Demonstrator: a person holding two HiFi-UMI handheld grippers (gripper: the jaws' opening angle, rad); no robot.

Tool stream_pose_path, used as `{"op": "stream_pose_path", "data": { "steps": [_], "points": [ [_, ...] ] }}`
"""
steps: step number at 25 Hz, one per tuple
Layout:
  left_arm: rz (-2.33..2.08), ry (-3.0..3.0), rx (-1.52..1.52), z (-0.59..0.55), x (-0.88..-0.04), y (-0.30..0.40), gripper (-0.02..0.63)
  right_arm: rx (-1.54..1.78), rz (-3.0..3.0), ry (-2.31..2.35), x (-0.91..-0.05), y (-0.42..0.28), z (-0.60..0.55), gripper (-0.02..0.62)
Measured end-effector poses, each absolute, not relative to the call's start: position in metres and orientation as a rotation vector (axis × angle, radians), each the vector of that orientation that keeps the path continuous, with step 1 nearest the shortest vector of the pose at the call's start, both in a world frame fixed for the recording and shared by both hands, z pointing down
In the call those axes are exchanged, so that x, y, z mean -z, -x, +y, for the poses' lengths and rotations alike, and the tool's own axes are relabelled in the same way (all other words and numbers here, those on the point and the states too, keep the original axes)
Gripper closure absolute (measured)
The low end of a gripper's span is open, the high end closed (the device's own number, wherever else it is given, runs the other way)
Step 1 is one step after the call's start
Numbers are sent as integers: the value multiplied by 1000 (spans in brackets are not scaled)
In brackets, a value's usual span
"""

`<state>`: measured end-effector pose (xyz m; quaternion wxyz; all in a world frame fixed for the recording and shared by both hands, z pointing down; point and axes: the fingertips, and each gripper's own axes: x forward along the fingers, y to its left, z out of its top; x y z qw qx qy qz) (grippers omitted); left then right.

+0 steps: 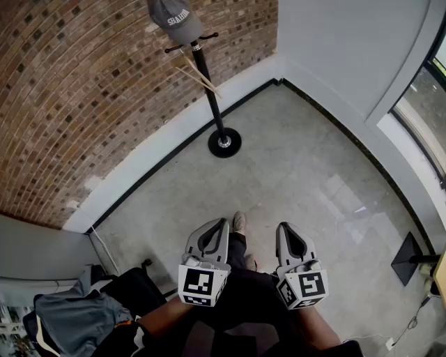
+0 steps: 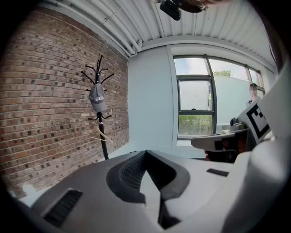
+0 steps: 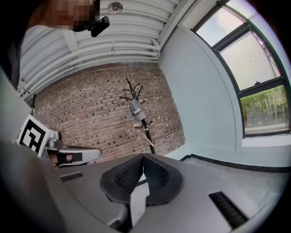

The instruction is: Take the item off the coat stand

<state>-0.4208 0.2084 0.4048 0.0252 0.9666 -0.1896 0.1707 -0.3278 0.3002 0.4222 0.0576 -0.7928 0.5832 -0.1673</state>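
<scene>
A grey cap (image 1: 174, 19) hangs at the top of a black coat stand (image 1: 209, 84) in the corner by the brick wall, with its round base (image 1: 224, 142) on the floor. Pale wooden sticks (image 1: 199, 75) cross the pole below the cap. My left gripper (image 1: 222, 222) and right gripper (image 1: 281, 227) are held low and side by side, far short of the stand. Both are shut and hold nothing. The cap (image 2: 97, 98) appears small and distant in the left gripper view. In the right gripper view the cap (image 3: 136, 109) is just as far off.
A brick wall (image 1: 77, 104) runs along the left and a white wall (image 1: 348, 49) along the back. A window (image 1: 425, 104) is at the right. A bag with clothes (image 1: 77, 315) lies at the bottom left. A black floor base (image 1: 411, 259) stands at the right edge.
</scene>
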Motion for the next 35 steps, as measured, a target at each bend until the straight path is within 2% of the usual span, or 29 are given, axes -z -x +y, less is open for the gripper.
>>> {"op": "stream_pose_path", "data": {
  "steps": [9,22,29,35],
  "points": [
    [-472,-2953,-521,146,-411,342,574,601,1736,2483,-425,266,244,580],
    [-591,-2889,-340,-67,-394,230,574,560,1942,2413,-391,157,27,580],
    [-621,-2923,-264,-139,-387,207,574,521,2006,2383,-384,132,-55,580],
    [-753,-2883,-260,-181,-384,216,574,530,2126,2153,-375,133,-117,580]
  ]
}}
